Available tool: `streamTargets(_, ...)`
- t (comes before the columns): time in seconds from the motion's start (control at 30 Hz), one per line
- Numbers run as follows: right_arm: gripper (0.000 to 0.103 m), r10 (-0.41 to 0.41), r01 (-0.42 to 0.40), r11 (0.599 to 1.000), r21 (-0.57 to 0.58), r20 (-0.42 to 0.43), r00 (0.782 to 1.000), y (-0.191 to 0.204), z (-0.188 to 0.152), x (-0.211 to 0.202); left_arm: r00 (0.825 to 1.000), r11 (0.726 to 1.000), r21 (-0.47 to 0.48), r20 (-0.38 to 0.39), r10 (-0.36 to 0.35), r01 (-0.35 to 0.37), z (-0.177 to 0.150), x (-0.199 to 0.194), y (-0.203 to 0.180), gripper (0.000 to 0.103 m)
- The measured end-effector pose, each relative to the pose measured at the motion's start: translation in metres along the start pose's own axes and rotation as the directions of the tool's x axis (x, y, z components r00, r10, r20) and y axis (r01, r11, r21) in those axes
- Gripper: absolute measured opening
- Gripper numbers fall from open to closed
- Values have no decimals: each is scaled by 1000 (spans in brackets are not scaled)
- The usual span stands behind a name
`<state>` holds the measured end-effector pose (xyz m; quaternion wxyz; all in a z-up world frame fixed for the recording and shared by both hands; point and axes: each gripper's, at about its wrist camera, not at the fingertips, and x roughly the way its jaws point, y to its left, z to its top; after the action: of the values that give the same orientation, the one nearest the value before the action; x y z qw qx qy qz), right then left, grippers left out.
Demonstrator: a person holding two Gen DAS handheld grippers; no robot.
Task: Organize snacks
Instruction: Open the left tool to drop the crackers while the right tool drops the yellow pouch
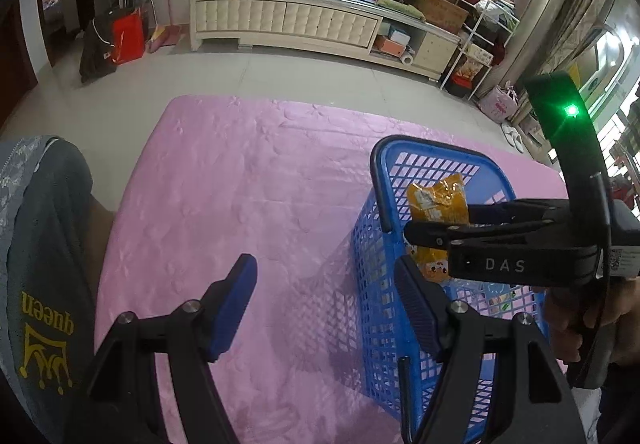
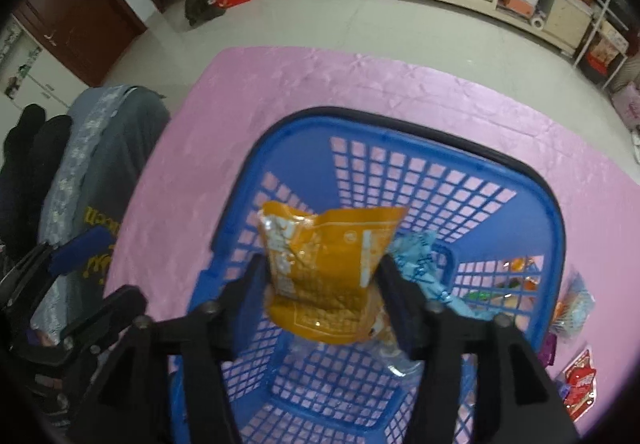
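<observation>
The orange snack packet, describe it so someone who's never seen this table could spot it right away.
Find the pink tablecloth, then the blue mesh basket standing on it. Over the basket's open top, the right gripper pinches the orange snack packet between its fingers. It is the only packet held up in the air; the light blue wrapper lies inside the basket, and the red packet lies outside on the cloth.

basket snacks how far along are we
Partly done. The blue basket already holds a light blue packet and other wrappers. In hand: the right hand-held gripper is shut on an orange packet above the basket, not yet released. Left: a red packet and a few more snacks on the pink cloth. The left hand-held gripper is open.
</observation>
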<state>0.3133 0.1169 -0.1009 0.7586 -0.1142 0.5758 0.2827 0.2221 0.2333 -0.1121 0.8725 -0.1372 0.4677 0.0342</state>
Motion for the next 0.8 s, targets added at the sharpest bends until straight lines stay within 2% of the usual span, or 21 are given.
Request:
streamTargets(0.1,76,-4,4,1000,-11,16,1000,2,-5,-5,1000,1000,-1,4,5,-5,-3,-4,-1,69)
streamTargets(0.23,79,-54,56,997,-53,35,998,7,-13,-22,1000,1000,10,18,17,-18,-3,-18,-6,69)
streamTargets(0.33,80,-40,43,998,-46,60,997,8,-22,-40,998,998,33,42,45,-47,-5,-34,-14,69)
streamTargets(0.43,80,7,-4,999,-34,76,997,5,-36,-64,997,998,54,64,36,-39,-9,-51,-24,69)
streamTargets(0.6,80,-3,7,999,-33,129,992,2,-61,-97,996,995,92,88,33,-41,-17,-75,-45,69)
streamTargets(0.73,80,-18,24,999,-28,189,982,-4,-82,-126,993,992,116,112,36,-49,-23,-93,-63,69)
streamTargets(0.8,80,-12,20,999,-27,261,965,-10,-94,-144,989,988,140,140,46,-65,-27,-102,-76,69)
